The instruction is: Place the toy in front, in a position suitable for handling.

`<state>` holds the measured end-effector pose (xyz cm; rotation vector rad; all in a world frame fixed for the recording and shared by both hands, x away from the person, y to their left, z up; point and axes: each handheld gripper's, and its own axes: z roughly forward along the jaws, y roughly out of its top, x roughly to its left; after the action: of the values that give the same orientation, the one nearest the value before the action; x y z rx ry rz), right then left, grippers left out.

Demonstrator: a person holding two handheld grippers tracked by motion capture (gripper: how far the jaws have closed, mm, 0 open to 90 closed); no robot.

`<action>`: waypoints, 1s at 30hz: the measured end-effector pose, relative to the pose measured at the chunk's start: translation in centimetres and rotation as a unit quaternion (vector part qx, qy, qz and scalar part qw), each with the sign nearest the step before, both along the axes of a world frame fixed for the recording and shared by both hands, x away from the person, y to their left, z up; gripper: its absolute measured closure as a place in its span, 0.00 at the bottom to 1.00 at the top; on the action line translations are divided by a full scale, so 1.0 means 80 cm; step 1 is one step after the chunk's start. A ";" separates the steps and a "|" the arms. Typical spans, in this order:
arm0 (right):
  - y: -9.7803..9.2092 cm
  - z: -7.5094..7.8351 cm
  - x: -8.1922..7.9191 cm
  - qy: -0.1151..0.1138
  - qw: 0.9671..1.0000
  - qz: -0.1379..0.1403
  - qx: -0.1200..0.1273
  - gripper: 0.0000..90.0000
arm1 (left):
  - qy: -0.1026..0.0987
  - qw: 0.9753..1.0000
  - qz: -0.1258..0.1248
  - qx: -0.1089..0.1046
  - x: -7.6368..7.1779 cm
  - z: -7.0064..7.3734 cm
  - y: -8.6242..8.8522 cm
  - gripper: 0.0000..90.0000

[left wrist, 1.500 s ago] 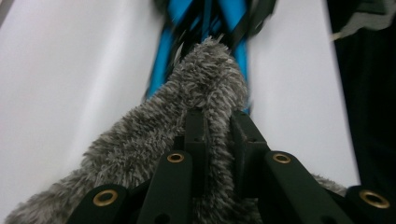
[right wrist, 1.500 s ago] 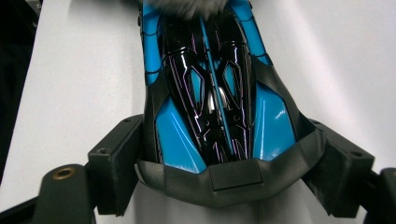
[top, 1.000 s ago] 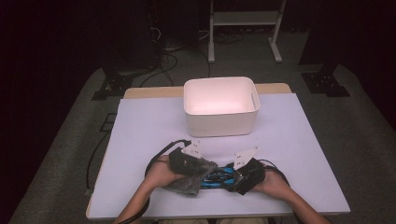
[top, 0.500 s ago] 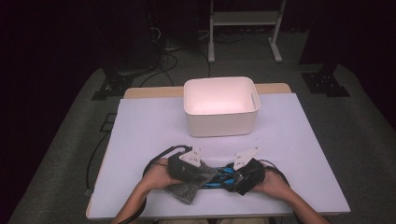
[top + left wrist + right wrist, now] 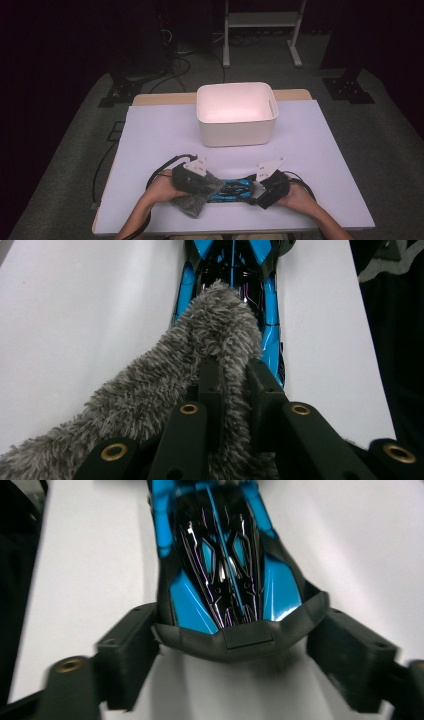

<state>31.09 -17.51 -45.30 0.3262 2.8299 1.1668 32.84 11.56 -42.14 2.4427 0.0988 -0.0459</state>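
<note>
A blue and black toy car [image 5: 235,190] lies on the white table [image 5: 150,145] near its front edge, lengthwise between my two grippers. My left gripper [image 5: 212,184] is shut on a grey fluffy cloth [image 5: 192,202], whose folded end [image 5: 220,330] rests on the car's [image 5: 272,325] near end. My right gripper [image 5: 256,194] holds the car's other end. In the right gripper view its two black jaws press on either side of the car's dark bumper [image 5: 240,640], so the right gripper [image 5: 240,655] is shut on the car.
A white plastic bin [image 5: 236,117] with a handle cut-out stands at the middle back of the table. Cables trail from both grippers along the front edge. Dark floor, cables and a metal stand [image 5: 260,30] lie beyond the table.
The left gripper and its cloth have shifted slightly over the car's end. The right gripper and the car have stayed almost still.
</note>
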 end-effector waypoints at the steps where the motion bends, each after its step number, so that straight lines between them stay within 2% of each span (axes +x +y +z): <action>1: -0.001 0.001 0.000 -0.001 1.000 0.000 0.002 0.24 | 0.001 1.000 0.000 0.000 0.000 0.000 0.000 0.88; 5: 0.004 0.001 0.000 -0.007 1.000 0.002 -0.007 0.26 | -0.003 1.000 -0.004 -0.002 -0.002 0.005 -0.012 0.88; 6: 0.004 0.001 0.000 -0.008 1.000 0.003 -0.007 0.26 | -0.010 1.000 -0.012 0.005 -0.004 0.008 -0.024 0.88; 7: 0.004 0.001 0.000 -0.008 1.000 0.003 -0.007 0.26 | -0.010 1.000 -0.012 0.005 -0.004 0.008 -0.024 0.88; 8: 0.003 0.001 0.000 -0.007 1.000 0.002 -0.007 0.26 | -0.024 0.999 -0.022 0.017 -0.006 0.013 -0.038 0.88; 9: 0.003 0.001 0.000 -0.006 1.000 0.001 -0.005 0.26 | -0.024 0.999 -0.022 0.017 -0.006 0.013 -0.038 0.88; 10: 0.002 0.000 0.000 -0.007 1.000 0.002 -0.003 0.26 | -0.034 0.999 -0.031 0.027 -0.008 0.016 -0.049 0.88; 13: 0.000 -0.001 0.000 -0.007 1.000 0.001 -0.002 0.26 | -0.040 0.998 -0.037 0.032 -0.009 0.019 -0.055 0.88; 16: 0.000 -0.001 0.000 -0.005 1.000 0.001 0.000 0.26 | -0.039 0.998 -0.041 0.035 -0.009 0.020 -0.059 0.88; 19: 0.001 -0.002 0.000 -0.003 1.000 0.000 0.003 0.26 | -0.034 0.998 -0.049 0.020 -0.008 0.022 -0.063 0.88; 22: 0.002 -0.002 0.000 -0.003 1.000 0.000 0.003 0.26 | -0.034 0.998 -0.054 0.018 -0.008 0.022 -0.068 0.88; 27: 0.005 -0.002 0.000 -0.004 1.000 0.000 0.004 0.26 | -0.033 0.996 -0.085 0.012 -0.013 0.024 -0.096 0.88; 29: 0.007 -0.002 0.000 -0.004 1.000 0.000 0.005 0.26 | -0.034 0.995 -0.097 0.019 -0.015 0.022 -0.109 0.88; 30: 0.007 -0.002 0.001 -0.005 1.000 0.001 0.004 0.26 | -0.037 0.994 -0.103 0.031 -0.015 0.019 -0.118 0.88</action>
<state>31.14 -16.96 -45.50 0.3175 2.8188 1.1781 31.62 2.14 -40.58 2.5042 -0.1872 -0.0450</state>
